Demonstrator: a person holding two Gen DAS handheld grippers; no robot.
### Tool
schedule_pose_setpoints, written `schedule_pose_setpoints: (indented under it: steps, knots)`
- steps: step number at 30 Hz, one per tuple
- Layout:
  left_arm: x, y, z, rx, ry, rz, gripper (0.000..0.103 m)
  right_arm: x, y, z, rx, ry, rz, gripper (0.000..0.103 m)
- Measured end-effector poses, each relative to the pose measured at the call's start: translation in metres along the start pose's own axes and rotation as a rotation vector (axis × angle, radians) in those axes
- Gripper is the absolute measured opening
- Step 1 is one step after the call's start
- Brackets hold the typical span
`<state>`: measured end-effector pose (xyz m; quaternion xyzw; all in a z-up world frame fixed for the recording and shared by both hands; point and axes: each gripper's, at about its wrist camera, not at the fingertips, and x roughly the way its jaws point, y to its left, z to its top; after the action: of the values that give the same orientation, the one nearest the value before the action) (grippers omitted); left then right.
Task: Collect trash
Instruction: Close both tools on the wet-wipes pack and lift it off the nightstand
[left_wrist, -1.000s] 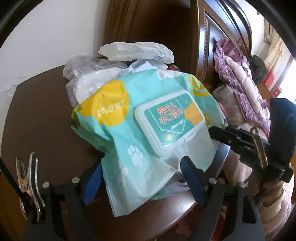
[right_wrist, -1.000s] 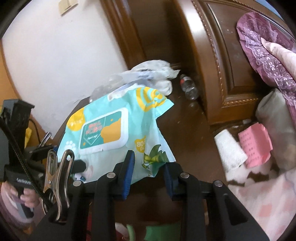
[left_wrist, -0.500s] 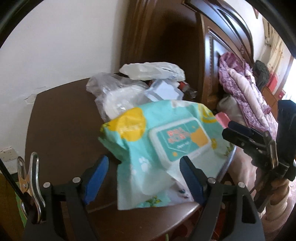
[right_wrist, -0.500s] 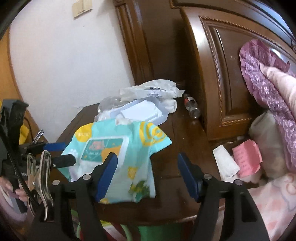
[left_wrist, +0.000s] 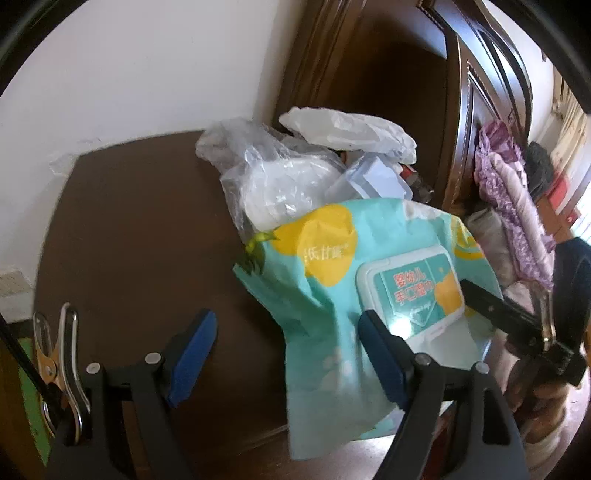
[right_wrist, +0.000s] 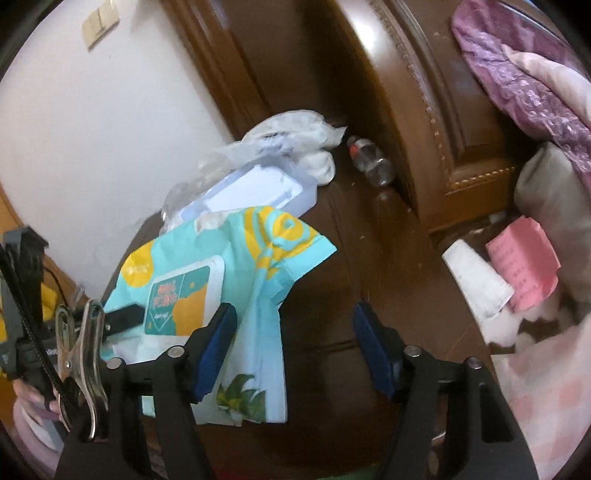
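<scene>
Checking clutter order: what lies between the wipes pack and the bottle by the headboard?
A white-lidded box, just behind the wipes pack, then bare tabletop up to the bottle; right wrist view.

Chinese characters in white, "婴幼儿手口湿巾", are being shown on the teal lid label (left_wrist: 417, 291) of the wet-wipe pack (left_wrist: 332, 280); a fainter white brand line is being displayed on the yellow circle (left_wrist: 325, 251) to its left, only partly legible; small script beneath the lid characters cannot be read; the pink box (right_wrist: 522, 264) at the far right is being seen with print too blurred to read.
</scene>
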<state>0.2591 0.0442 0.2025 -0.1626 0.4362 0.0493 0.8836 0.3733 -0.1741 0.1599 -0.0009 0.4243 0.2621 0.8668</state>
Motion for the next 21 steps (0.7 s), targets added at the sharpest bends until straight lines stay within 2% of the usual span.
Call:
schedule_pose_setpoints:
  steps: [3,5,10,13,16,18,21]
  knots:
    - [0.003,-0.006,-0.003,0.021,-0.012,0.026,0.083,0.0,0.004,-0.003,-0.015,-0.019,-0.026,0.058]
    - [0.003,-0.009,-0.005,0.034,-0.023,0.047,0.083,0.0,0.009,-0.008,-0.021,-0.029,-0.013,0.042]
    - [0.002,-0.011,-0.009,0.051,-0.029,0.053,0.081,-0.001,0.009,-0.014,0.028,-0.057,0.011,0.03]
    - [0.0,-0.013,-0.014,0.064,-0.039,0.045,0.075,-0.003,0.01,-0.018,0.05,-0.071,0.022,0.025]
    - [-0.003,-0.014,-0.017,0.067,-0.047,0.039,0.068,-0.005,0.018,-0.022,0.032,-0.085,-0.007,0.021]
    - [-0.005,-0.015,-0.019,0.058,-0.047,0.017,0.054,-0.005,0.021,-0.025,0.022,-0.095,-0.02,0.021]
    - [-0.009,-0.016,-0.023,0.058,-0.049,0.002,0.045,-0.009,0.026,-0.031,0.015,-0.109,-0.03,0.02]
